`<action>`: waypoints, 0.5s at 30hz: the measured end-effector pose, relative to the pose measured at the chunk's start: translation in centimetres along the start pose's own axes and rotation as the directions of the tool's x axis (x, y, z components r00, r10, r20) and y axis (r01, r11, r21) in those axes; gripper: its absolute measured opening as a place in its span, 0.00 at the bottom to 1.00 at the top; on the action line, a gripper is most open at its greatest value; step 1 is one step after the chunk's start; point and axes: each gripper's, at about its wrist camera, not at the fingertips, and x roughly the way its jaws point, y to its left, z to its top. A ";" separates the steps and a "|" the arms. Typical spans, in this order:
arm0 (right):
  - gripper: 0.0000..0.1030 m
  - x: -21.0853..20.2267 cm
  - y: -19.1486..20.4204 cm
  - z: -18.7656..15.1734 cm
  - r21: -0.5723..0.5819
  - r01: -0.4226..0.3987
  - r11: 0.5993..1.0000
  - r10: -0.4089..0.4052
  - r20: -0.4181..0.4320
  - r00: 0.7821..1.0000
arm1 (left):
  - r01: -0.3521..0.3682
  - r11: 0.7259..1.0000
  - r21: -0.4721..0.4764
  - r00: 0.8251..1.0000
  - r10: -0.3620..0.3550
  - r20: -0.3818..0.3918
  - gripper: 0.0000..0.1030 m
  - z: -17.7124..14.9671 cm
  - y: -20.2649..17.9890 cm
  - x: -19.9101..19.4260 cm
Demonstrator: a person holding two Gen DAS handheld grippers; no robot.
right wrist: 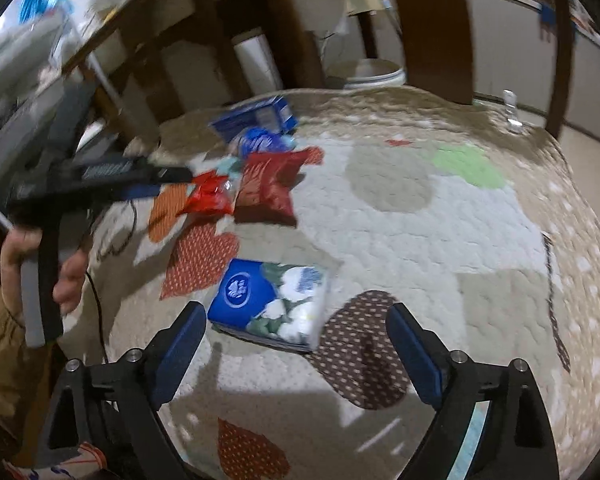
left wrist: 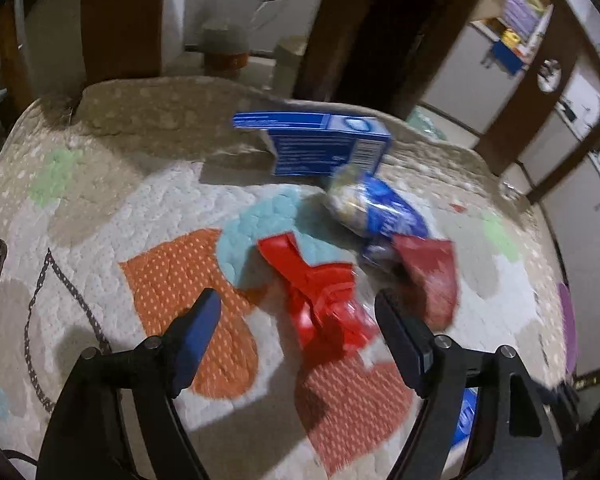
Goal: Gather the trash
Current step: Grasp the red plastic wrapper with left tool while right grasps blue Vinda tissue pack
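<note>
Only the right wrist view shows the tissue pack (right wrist: 270, 306), lying on the quilt (right wrist: 420, 220) just ahead of the spread right gripper (right wrist: 296, 344). The left gripper (left wrist: 298, 332), also spread, hangs over one bright red wrapper (left wrist: 320, 300). Farther off lie one dark red packet (left wrist: 432, 272), one blue bag (left wrist: 380, 208) and one blue box (left wrist: 320, 144).

dim indoor light, motion blur throughout, fisheye-warped dark edges, soft shadows

Motion blur smears print on the blue box (left wrist: 324, 148) and blue wrapper (left wrist: 380, 212); a dark-red packet (left wrist: 432, 276) partly covers that wrapper.
</note>
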 end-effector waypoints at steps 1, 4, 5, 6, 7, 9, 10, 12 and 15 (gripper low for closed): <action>0.91 0.4 0.2 0.0 -0.009 -0.001 1.000 0.001 -0.008 1.000 | -0.005 1.000 0.002 1.000 0.005 -0.004 0.76 0.2 0.0 0.5; 0.92 1.4 0.8 -0.1 -0.046 -0.016 0.999 0.014 -0.030 0.999 | -0.009 0.999 0.038 0.998 0.011 -0.055 0.76 0.2 -0.4 2.4; 0.92 1.8 1.1 -0.1 -0.061 -0.017 0.998 0.015 -0.035 0.999 | -0.008 0.999 0.048 0.997 0.011 -0.070 0.76 0.1 -0.6 2.8; 0.92 2.2 1.2 0.0 -0.069 -0.016 0.998 0.014 -0.039 0.999 | -0.007 0.998 0.063 0.996 0.012 -0.084 0.77 0.0 -0.9 3.4; 0.92 2.6 1.2 0.2 -0.071 -0.017 0.997 0.014 -0.044 0.999 | -0.016 0.997 0.078 0.996 0.022 -0.081 0.81 -0.2 -1.2 3.6; 0.92 3.6 1.3 0.6 -0.063 -0.026 0.998 0.022 -0.055 0.998 | -0.040 0.993 0.110 0.997 0.047 -0.064 0.84 -0.4 -1.9 3.9; 0.92 4.1 1.4 0.7 -0.059 -0.029 0.998 0.026 -0.059 0.998 | -0.051 0.992 0.116 0.997 0.058 -0.059 0.85 -0.5 -2.1 4.1; 0.93 5.1 1.5 0.8 -0.052 -0.030 0.998 0.026 -0.066 0.998 | -0.065 0.990 0.121 0.996 0.072 -0.048 0.86 -0.8 -2.3 4.3; 0.93 5.9 2.0 0.9 -0.046 0.001 0.999 -0.003 -0.050 0.999 | -0.081 0.988 0.132 0.996 0.086 -0.034 0.83 -1.0 -2.4 4.2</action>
